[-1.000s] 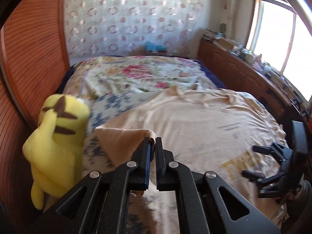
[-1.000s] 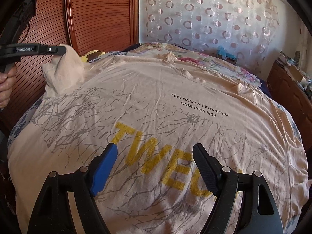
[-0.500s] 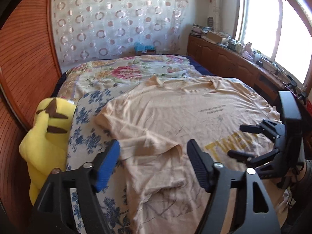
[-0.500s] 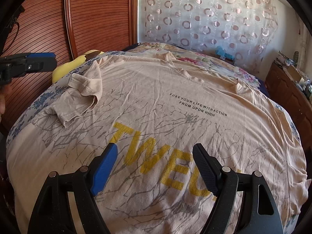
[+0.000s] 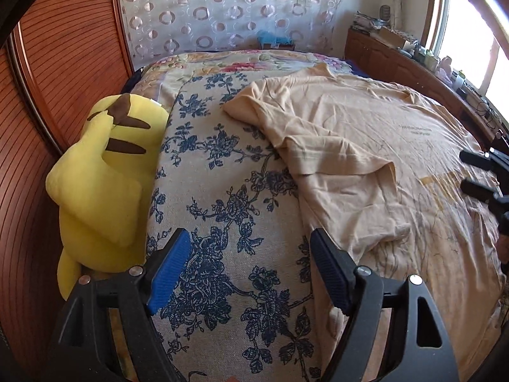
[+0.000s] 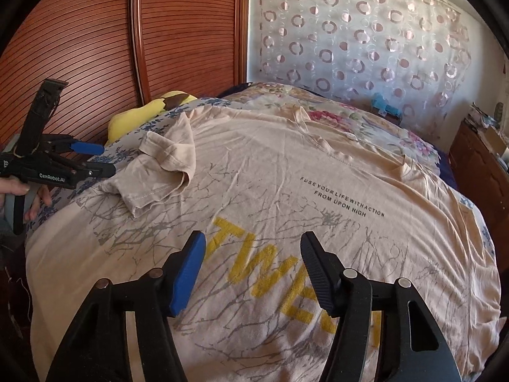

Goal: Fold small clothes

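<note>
A beige T-shirt (image 6: 286,165) with a yellow print and black lettering lies spread face up on the bed. Its left sleeve (image 6: 165,165) lies folded inward on the chest, also seen in the left wrist view (image 5: 337,165). My left gripper (image 5: 248,235) is open and empty, low over the blue-flowered bedspread just left of the shirt's edge; a hand holds it (image 6: 105,159). My right gripper (image 6: 252,237) hovers over the yellow letters near the hem, its jaws closing, with the shirt's surface between the pads but not pinched. It shows at the right edge (image 5: 477,172).
A yellow plush toy (image 5: 105,165) leans between the bed's left side and the slatted wooden wardrobe doors (image 5: 63,63). The flowered bedspread (image 5: 222,191) shows left of the shirt. A cluttered wooden cabinet (image 5: 413,63) runs along the right under a window.
The left gripper let go of the sleeve, which dropped folded onto the shirt. It opened wide and sank toward the bedspread. The right jaws have narrowed.
</note>
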The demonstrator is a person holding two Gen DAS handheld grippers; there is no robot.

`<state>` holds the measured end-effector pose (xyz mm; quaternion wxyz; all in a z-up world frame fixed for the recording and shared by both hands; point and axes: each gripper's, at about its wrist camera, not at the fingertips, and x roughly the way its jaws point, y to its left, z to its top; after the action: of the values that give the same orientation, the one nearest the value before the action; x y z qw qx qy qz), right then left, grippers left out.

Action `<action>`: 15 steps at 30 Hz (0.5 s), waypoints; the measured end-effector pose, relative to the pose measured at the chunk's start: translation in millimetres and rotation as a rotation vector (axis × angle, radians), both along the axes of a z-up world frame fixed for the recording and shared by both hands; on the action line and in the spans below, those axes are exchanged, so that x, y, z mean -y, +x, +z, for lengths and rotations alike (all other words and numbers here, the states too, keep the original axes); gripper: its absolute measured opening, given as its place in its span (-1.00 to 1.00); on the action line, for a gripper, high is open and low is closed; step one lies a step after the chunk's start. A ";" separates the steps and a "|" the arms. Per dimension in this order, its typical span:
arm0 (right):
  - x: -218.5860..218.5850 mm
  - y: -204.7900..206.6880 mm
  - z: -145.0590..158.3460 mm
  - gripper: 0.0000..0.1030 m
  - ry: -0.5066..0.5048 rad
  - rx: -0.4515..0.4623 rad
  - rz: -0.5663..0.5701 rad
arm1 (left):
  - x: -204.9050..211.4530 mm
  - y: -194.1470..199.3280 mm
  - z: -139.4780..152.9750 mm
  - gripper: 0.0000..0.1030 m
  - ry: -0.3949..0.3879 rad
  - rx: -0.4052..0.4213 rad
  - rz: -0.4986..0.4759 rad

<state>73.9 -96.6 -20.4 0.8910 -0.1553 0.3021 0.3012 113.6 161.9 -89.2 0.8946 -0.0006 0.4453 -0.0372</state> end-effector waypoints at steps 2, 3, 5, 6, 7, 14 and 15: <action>-5.3 1.3 10.3 0.24 0.016 0.021 0.027 | -0.6 0.8 -2.4 0.54 -0.008 0.001 0.001; -8.6 1.6 15.0 0.24 0.023 0.034 0.045 | -1.3 1.2 -2.6 0.54 -0.010 0.004 0.001; -15.8 4.1 20.6 0.24 0.031 0.059 0.084 | -2.3 1.2 -3.8 0.55 -0.011 0.013 0.001; -20.5 5.4 22.2 0.24 0.034 0.069 0.103 | -2.5 0.4 -4.4 0.57 -0.010 0.024 0.001; -26.2 7.1 22.8 0.24 0.036 0.074 0.125 | -3.0 0.2 -5.6 0.59 -0.013 0.025 0.004; -80.4 40.3 10.2 0.04 0.022 -0.027 0.217 | -3.3 1.5 -5.2 0.63 -0.014 0.023 0.006; -87.3 45.1 8.1 0.03 0.022 -0.046 0.225 | -2.9 1.3 -5.4 0.63 -0.014 0.023 0.006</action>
<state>119.0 -9.2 -12.3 0.8460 -0.1715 0.2997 0.4063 114.9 164.8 -94.5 0.8998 -0.0081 0.4346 -0.0375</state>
